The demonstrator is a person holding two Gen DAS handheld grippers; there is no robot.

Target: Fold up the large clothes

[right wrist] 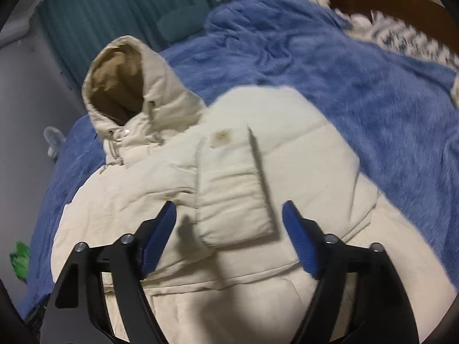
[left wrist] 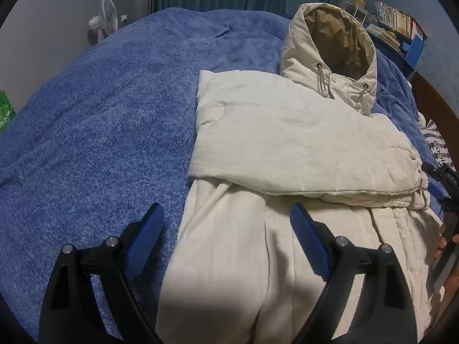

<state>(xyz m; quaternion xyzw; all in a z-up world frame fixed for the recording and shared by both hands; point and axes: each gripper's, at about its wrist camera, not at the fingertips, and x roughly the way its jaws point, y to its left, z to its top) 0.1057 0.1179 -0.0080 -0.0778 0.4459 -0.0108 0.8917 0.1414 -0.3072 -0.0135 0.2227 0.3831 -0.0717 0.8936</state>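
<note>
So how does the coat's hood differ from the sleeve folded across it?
The hood stands puffed open, showing a tan lining; the sleeve lies flat and shows only cream. The hood has drawcords with toggles; the sleeve has none in view. Both are the same cream padded fabric, resting on the blue blanket.

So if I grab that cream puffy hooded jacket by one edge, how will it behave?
The cream padded jacket likely flops and unfolds, since its sleeve only lies folded across. Its puffy quilting suggests light, springy bulk. The fuzzy blue blanket may drag on it.
</note>
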